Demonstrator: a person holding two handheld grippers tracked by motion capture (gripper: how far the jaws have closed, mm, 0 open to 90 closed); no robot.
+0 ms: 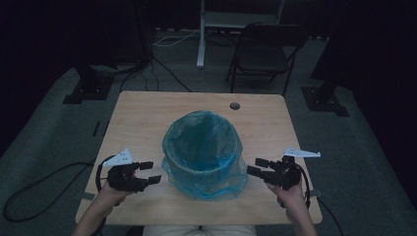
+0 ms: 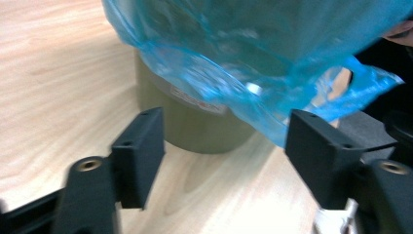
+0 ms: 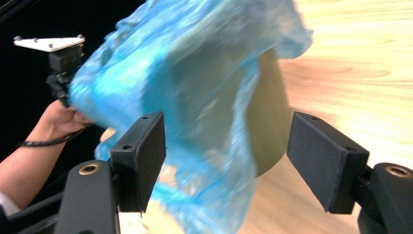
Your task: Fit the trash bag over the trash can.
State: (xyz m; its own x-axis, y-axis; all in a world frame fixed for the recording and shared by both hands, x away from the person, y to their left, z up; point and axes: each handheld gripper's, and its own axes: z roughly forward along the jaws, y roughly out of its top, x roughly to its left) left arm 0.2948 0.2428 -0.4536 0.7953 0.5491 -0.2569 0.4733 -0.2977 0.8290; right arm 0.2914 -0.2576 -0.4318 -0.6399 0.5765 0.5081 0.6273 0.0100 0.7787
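A small round bin [image 1: 204,164] stands upright near the middle of a wooden table, toward the person's edge; its olive-brown wall [image 2: 195,126] shows below the liner; a translucent blue plastic bag [image 1: 201,142] lines it, mouth open, the top folded over the rim and hanging crumpled down the outside [image 3: 195,122]; the loose hem nearly reaches the tabletop on the near side.
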